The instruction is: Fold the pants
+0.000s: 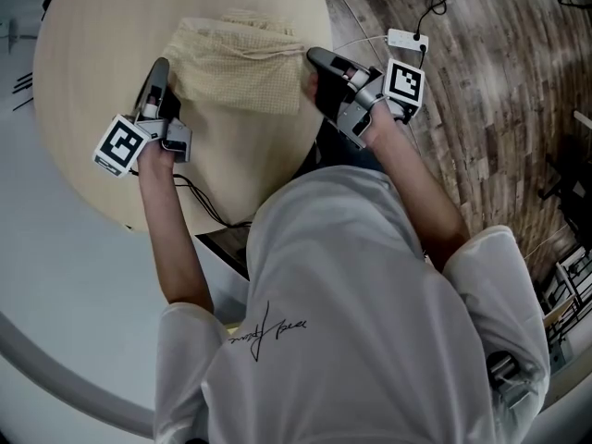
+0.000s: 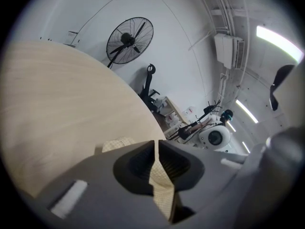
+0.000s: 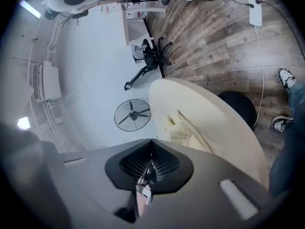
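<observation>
The cream checked pants (image 1: 239, 63) lie bunched and partly folded at the far side of the round beige table (image 1: 83, 81). My left gripper (image 1: 163, 70) sits at their left edge. In the left gripper view its jaws (image 2: 156, 144) are shut on a strip of the cream cloth (image 2: 161, 182), with more of the pants (image 2: 116, 144) showing beyond. My right gripper (image 1: 314, 59) is at the pants' right edge. In the right gripper view it (image 3: 151, 144) is shut on a small pinch of pale fabric (image 3: 144, 180), and the rest of the pants (image 3: 183, 130) lies ahead on the table.
The person stands against the table's near edge. A black cable (image 1: 199, 197) runs off that edge. A white power adapter (image 1: 407, 40) and cords lie on the wood floor to the right. A floor fan (image 3: 132, 114) and a black stool (image 3: 236, 106) stand beyond the table.
</observation>
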A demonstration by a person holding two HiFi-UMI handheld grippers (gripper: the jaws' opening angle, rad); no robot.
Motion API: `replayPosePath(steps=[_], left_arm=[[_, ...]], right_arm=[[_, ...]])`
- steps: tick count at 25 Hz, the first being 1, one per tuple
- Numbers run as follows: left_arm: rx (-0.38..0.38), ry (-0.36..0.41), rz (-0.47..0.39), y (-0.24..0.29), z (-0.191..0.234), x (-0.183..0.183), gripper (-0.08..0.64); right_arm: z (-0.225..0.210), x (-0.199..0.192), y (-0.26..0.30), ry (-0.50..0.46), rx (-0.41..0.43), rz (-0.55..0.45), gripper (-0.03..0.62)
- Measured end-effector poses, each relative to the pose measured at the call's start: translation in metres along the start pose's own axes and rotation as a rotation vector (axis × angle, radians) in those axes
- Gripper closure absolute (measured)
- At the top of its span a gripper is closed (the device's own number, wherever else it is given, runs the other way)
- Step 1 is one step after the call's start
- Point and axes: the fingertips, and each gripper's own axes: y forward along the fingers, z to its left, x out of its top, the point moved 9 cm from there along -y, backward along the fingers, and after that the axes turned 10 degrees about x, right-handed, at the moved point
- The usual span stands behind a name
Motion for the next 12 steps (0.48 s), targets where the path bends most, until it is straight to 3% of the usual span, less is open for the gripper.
replayPosePath(steps=[5, 12], left_arm=[[-0.037, 0.031, 0.022, -0.003, -0.017, -0.001, 0.492], [-0.025, 0.098, -0.004, -0.033, -0.013, -0.013, 0.502]], right_arm=[[0.013, -0.002, 0.001, -0.046, -0.009, 0.030, 0.592], [0.015, -0.025, -0.005, -0.146, -0.027, 0.065, 0.592]])
